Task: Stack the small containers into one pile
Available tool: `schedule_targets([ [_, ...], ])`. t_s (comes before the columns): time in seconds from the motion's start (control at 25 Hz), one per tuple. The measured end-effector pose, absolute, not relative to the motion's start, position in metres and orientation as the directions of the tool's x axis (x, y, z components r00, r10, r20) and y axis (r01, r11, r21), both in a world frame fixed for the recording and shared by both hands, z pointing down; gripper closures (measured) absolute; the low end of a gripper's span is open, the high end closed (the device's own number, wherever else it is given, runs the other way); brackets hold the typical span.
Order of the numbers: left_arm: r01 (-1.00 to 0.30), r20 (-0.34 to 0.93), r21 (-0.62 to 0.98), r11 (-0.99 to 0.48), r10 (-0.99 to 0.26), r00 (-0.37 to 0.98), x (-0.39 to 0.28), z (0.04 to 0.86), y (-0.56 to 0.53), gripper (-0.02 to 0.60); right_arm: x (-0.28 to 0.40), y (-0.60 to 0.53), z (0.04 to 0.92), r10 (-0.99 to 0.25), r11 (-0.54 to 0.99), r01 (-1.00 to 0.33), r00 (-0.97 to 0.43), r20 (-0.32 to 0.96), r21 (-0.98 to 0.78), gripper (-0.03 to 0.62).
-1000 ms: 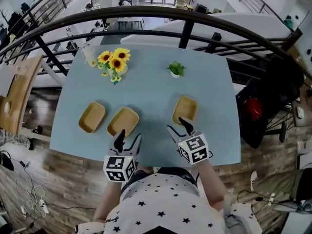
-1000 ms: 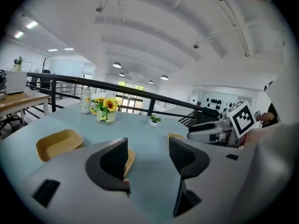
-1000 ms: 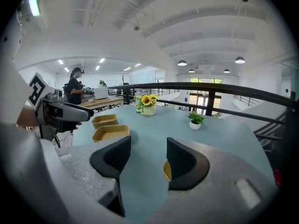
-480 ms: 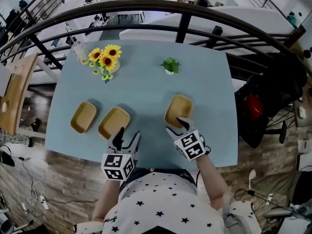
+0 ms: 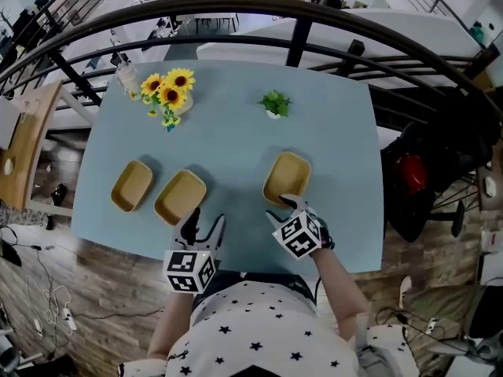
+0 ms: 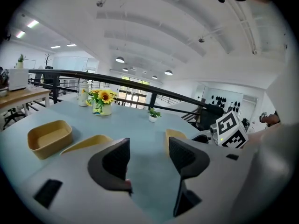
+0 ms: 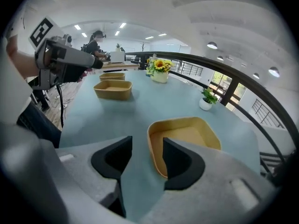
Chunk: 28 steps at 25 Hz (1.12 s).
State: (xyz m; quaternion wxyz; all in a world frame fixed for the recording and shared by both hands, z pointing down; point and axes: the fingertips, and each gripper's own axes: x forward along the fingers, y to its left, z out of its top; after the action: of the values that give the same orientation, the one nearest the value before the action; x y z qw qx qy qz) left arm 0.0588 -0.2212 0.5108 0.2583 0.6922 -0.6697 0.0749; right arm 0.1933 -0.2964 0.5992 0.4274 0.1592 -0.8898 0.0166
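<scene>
- My left tool point(image 5: 207, 217) has its jaws well apart, with only bare table point(image 5: 236, 144) between them. It holds nothing.
- My right tool point(image 5: 284, 208) is just as open and grips nothing. In its own view, the jaws straddle the near rim of the right container point(image 5: 287, 177), one jaw over the inside. I cannot tell whether they touch it.
- That container sits at 12 o'clock from the right tool. The middle container point(image 5: 181, 196) and the left container point(image 5: 131, 185) lie side by side toward 10 o'clock from the left tool, unstacked.
- Only the right gripper view shows the rim between the jaws. In the head view the tool covers it.
- Only the head view shows all three containers whole.
</scene>
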Motion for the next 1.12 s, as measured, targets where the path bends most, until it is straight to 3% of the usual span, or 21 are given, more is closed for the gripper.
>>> schedule_targets([
  [0.2,-0.966,0.449,0.256,0.045,-0.89,0.078,0.06,0.511,-0.218,0.325,0.195,-0.299,0.609,-0.257,0.954,-0.275,-0.553,0.792,0.117,0.405],
  [0.64,-0.964,0.457,0.251,0.085,-0.889,0.041,0.056,0.51,-0.208,0.325,0.196,-0.306,0.616,-0.283,0.952,-0.254,-0.509,0.813,0.172,0.562],
  [1.12,-0.965,0.451,0.237,0.113,-0.893,0.006,0.049,0.505,-0.201,0.325,0.193,-0.304,0.597,-0.309,0.944,-0.269,-0.528,0.791,0.19,0.569],
])
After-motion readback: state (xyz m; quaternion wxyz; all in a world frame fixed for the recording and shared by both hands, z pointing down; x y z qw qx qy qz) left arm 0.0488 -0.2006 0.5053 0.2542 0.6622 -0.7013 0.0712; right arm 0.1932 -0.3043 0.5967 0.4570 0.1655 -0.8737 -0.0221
